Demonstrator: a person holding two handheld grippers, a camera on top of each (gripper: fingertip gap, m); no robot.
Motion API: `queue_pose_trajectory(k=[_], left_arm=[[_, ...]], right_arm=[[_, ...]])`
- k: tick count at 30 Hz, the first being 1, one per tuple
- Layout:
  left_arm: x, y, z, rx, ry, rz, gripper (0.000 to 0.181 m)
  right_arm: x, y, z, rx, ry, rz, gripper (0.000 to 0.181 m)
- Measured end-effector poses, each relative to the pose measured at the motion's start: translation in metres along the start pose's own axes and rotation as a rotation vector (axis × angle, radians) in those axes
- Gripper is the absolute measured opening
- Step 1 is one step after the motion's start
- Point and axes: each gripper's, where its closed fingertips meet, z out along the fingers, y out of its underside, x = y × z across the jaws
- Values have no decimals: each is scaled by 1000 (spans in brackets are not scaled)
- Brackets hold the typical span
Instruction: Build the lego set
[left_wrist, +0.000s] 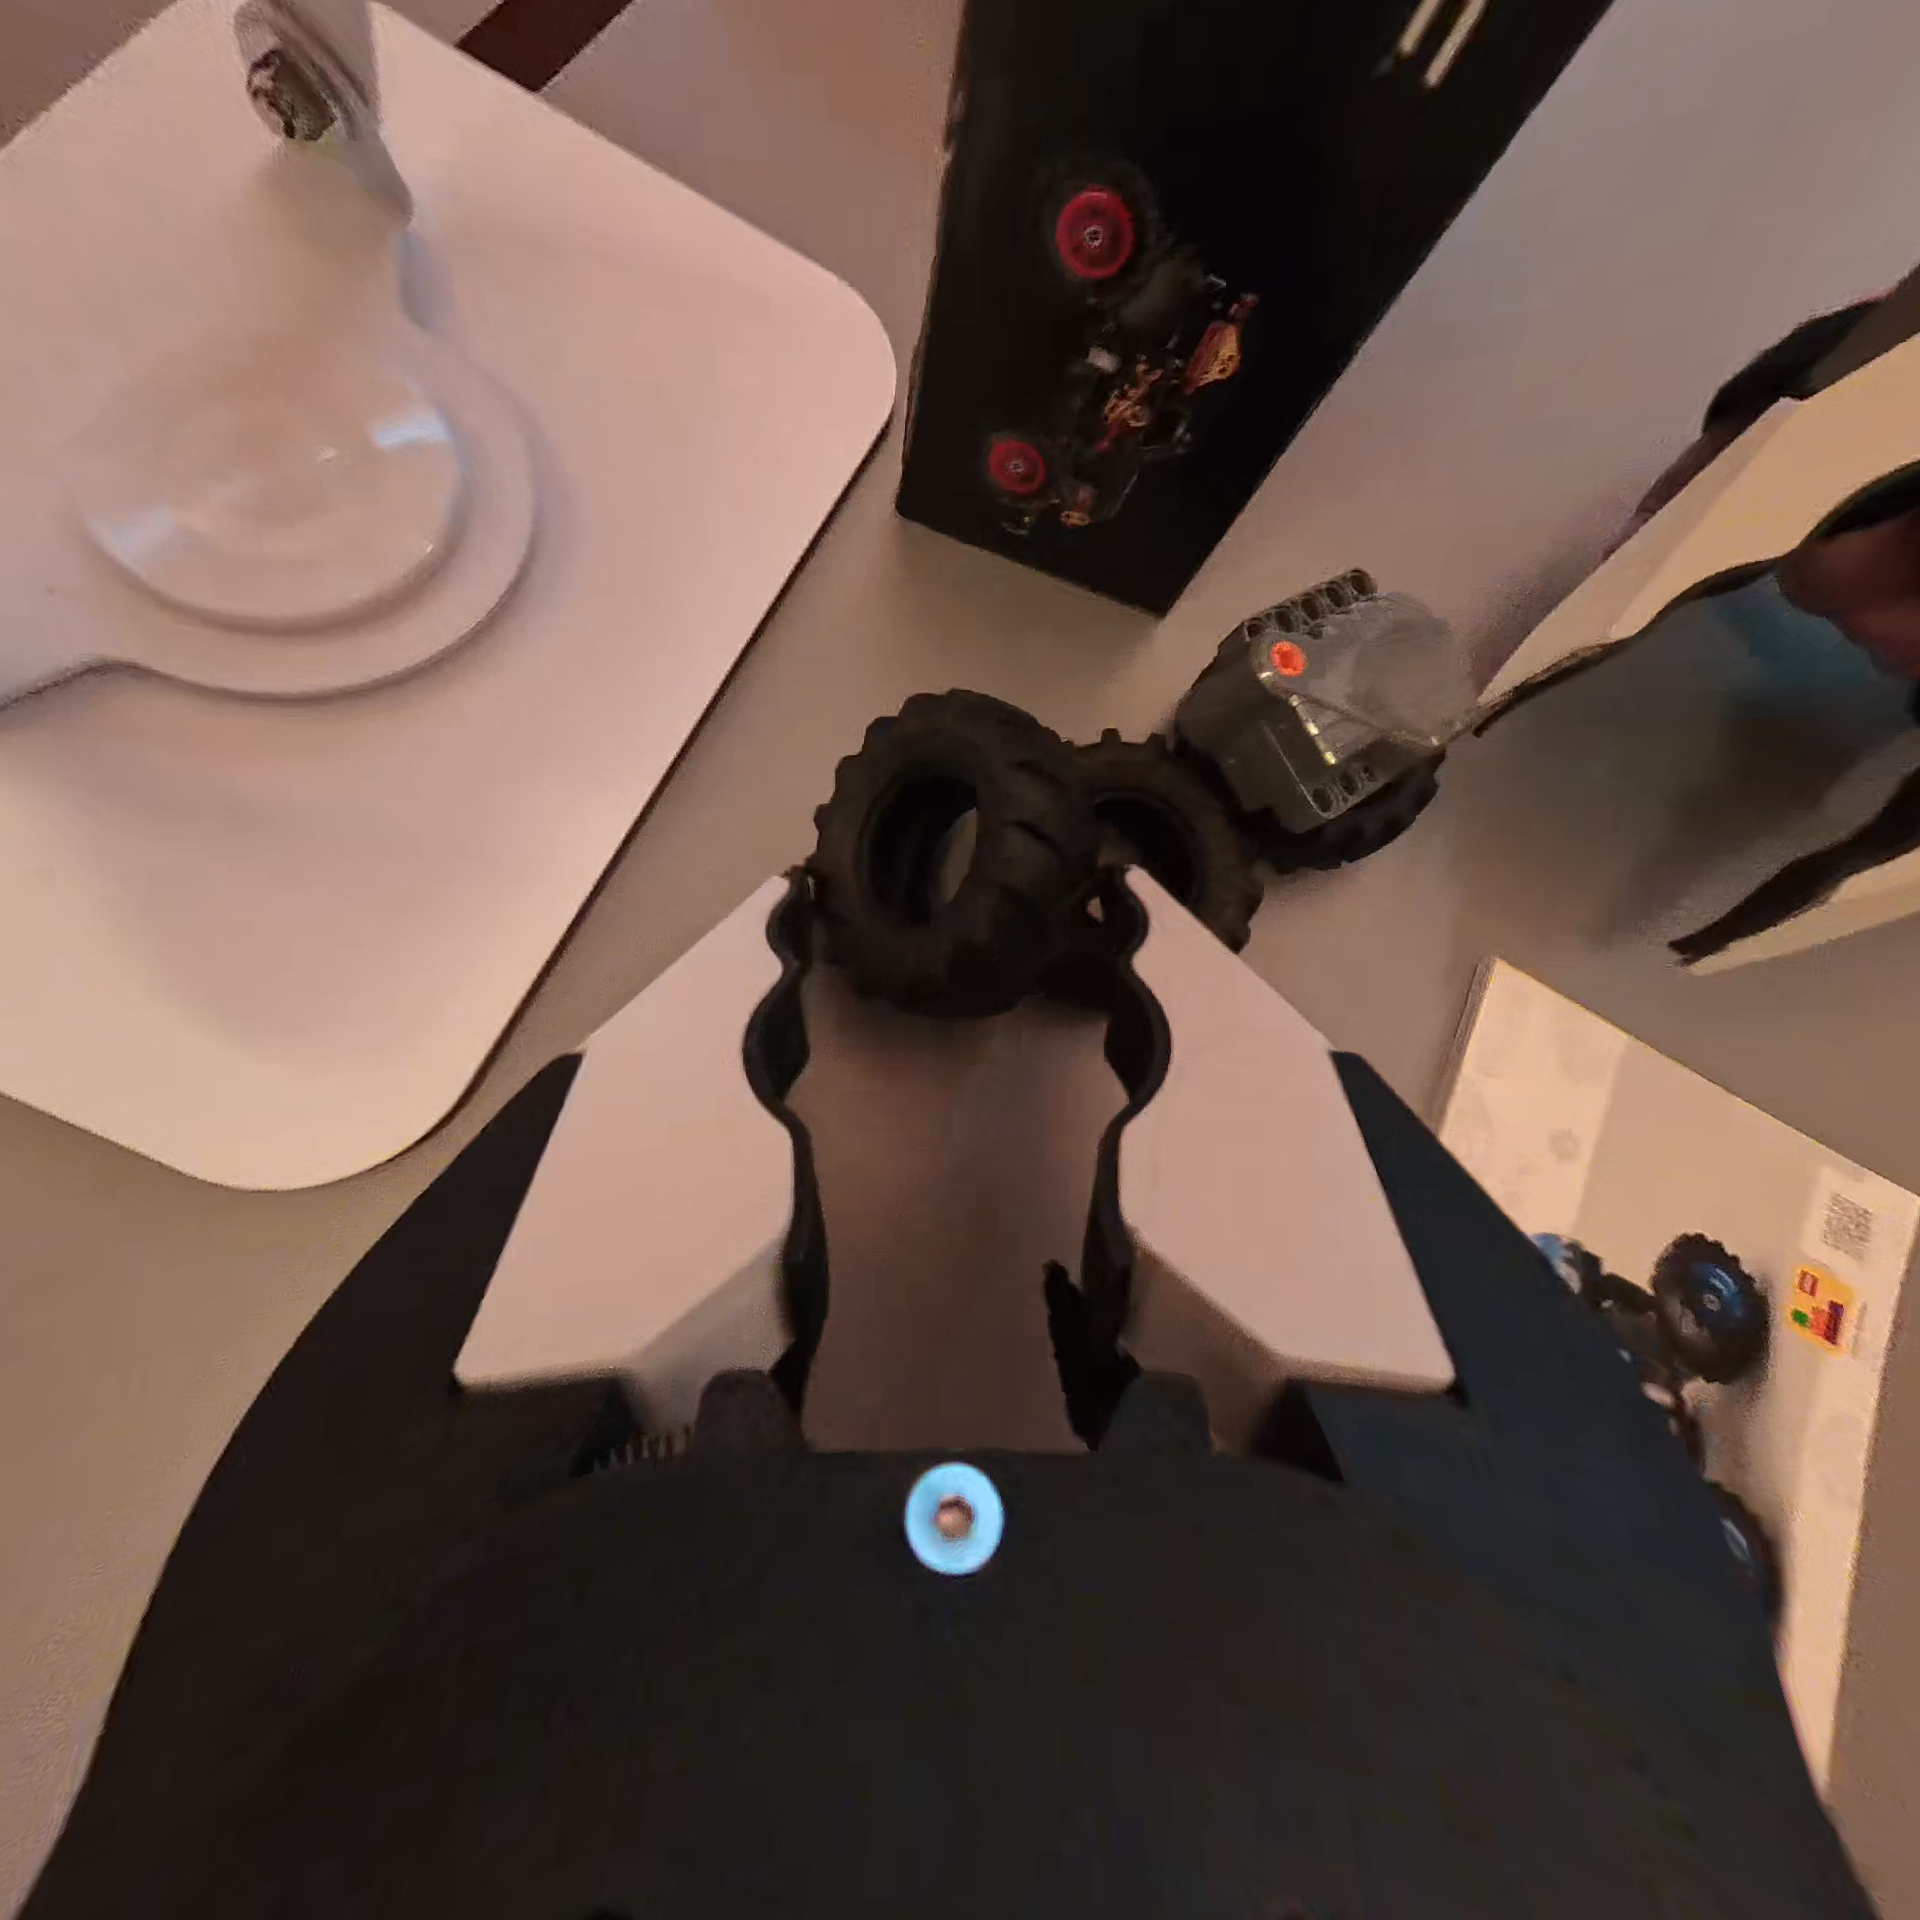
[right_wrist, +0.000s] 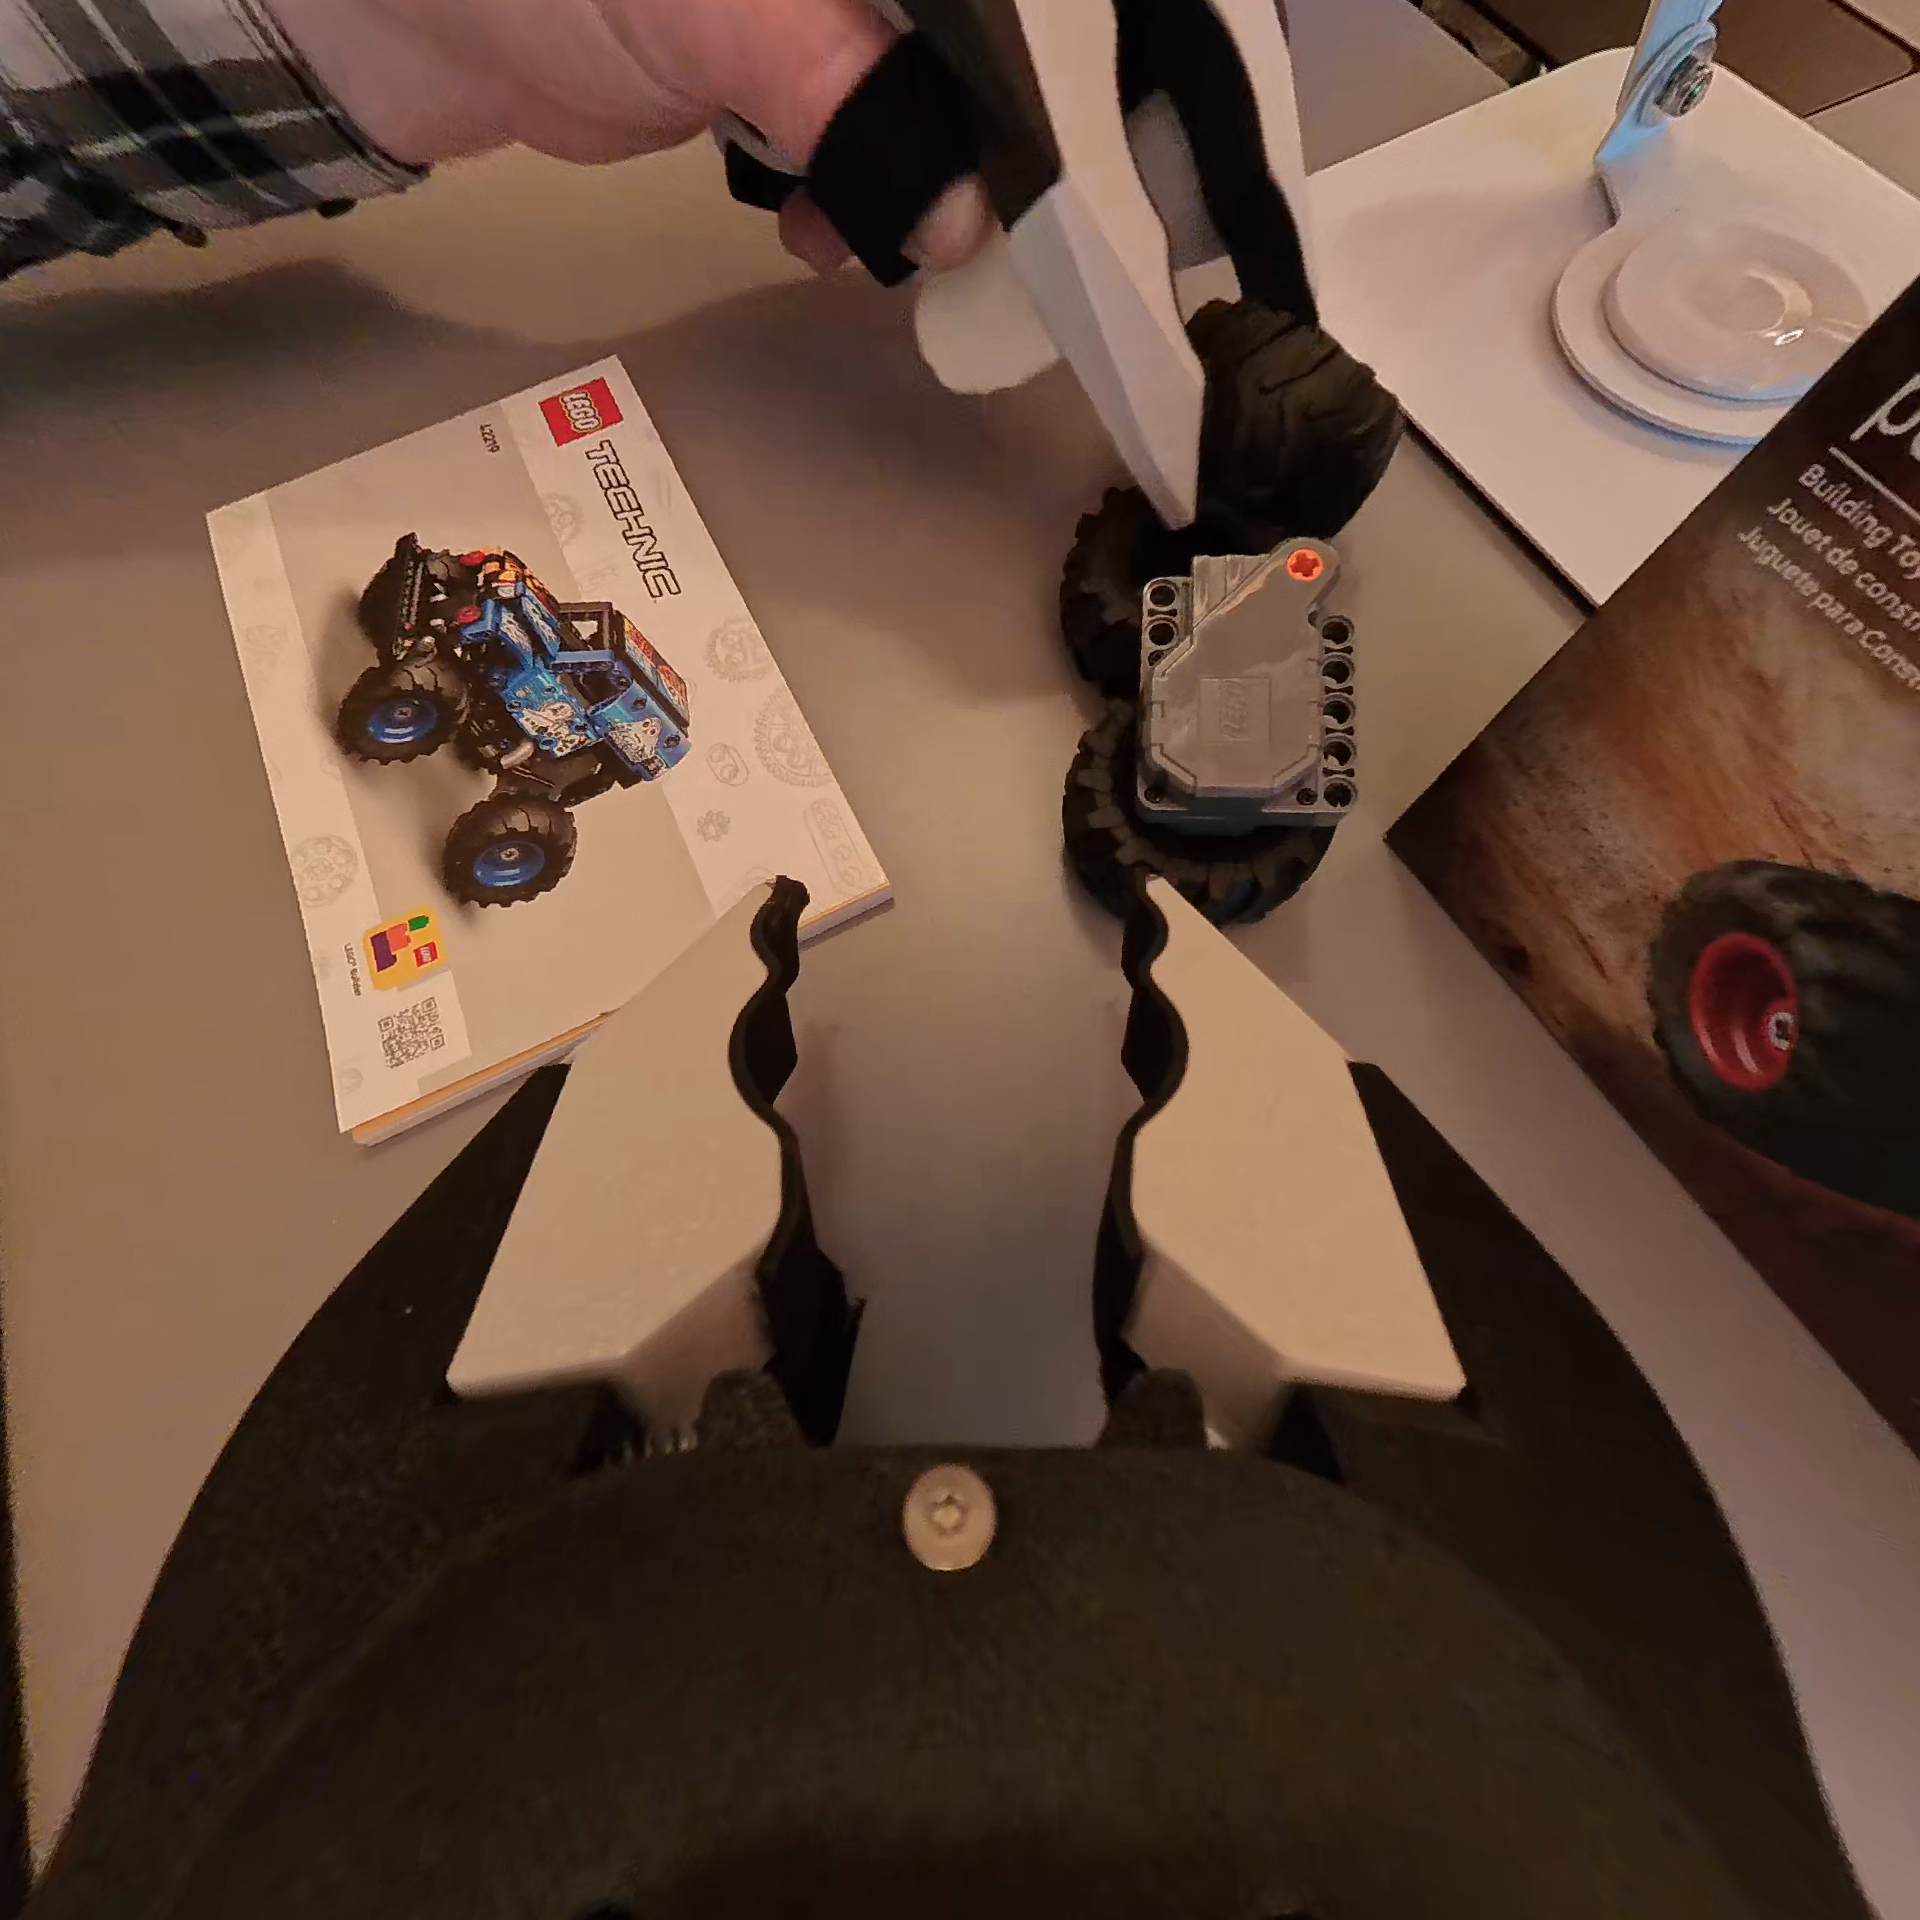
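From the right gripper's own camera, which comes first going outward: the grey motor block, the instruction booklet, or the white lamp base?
1. Instruction booklet, at the left fingertip.
2. Grey motor block, ahead right, on the tires.
3. White lamp base, far upper right.

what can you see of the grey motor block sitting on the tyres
The grey plastic motor block is a chunky angular Lego piece with a darker grey frame of round pin holes along its edges and an orange cross-shaped axle socket at one corner. A clear wrapping seems to cover it in the left wrist view. It rests tilted on two black knobbly rubber tyres lying on the beige table, between the instruction booklet and the dark box. No gripper touches it.
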Motion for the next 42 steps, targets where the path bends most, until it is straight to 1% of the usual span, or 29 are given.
queue_pose_trajectory(k=[2, 3, 4, 5, 8, 10, 11, 13, 16, 17, 18, 20, 22, 23, 25, 26, 27, 28, 30, 32, 34, 36, 40, 41, 42], left_arm=[[1, 0, -3, 15, 6, -1, 50], [3, -5, -9, 56, 11, 1, 29], [2, -11, -19, 106, 2, -8, 25], [0, -15, -29, 133, -14, -8, 24], [-4, -12, -61, 134, -108, 77, 24], [-1, -14, -95, 185, -134, 71, 24], [-6, -12, -117, 199, -175, 73, 24], [-24, -6, -168, 239, -275, 58, 24], [-75, 20, -240, 251, -421, -41, 24], [-93, 32, -256, 248, -431, -96, 24], [-110, 43, -265, 240, -414, -154, 24], [-148, 59, -280, 255, -462, -222, 24], [-172, 83, -270, 164, -441, -284, 26], [-186, 93, -268, 127, -460, -310, 27], [-201, 96, -266, 167, -443, -351, 31], [-207, 98, -266, 175, -445, -381, 41], [-216, 104, -268, 147, -489, -393, 51], [-223, 109, -274, 122, -551, -373, 51], [-217, 102, -283, 141, -601, -320, 53], [-188, 80, -284, 179, -608, -210, 52], [-138, 51, -266, 205, -523, -99, 52], [-85, 29, -232, 193, -423, 26, 50], [13, 3, -146, 133, -210, 221, 48], [30, 0, -124, 104, -167, 253, 51], [40, -4, -104, 89, -150, 279, 52]], right_arm=[[-1, -1, 0, 1, -5, -2, 60], [-1, -1, 0, 2, -9, -2, 60], [-1, -1, 0, 2, -12, -1, 60], [-2, -1, 0, 3, -13, -1, 60], [-3, -3, -2, 13, -17, 2, 60], [-3, -3, -2, 13, -20, 3, 60], [-3, -2, -1, 10, -20, 1, 60], [-4, -1, -1, 6, -21, 0, 59], [-5, -2, 0, 6, -24, -1, 59], [-5, -1, 1, 3, -27, -1, 59], [-6, -1, 2, -1, -30, -2, 59], [-7, 1, 4, -11, -35, -5, 59], [-9, 2, 5, -19, -39, -8, 59], [-9, 3, 6, -22, -40, -8, 59], [-8, 5, 6, -27, -38, -4, 58], [-7, 5, 6, -28, -36, -1, 58], [-7, 6, 5, -27, -36, 3, 58], [-6, 6, 5, -25, -36, 8, 58], [-5, 6, 5, -25, -39, 12, 58], [-5, 6, 5, -27, -42, 11, 58], [-7, 6, 6, -27, -47, 9, 58], [-8, 5, 6, -28, -50, 3, 58], [-9, 6, 6, -34, -51, 1, 58], [-9, 6, 5, -34, -51, 2, 58], [-9, 6, 4, -32, -51, 3, 58]])
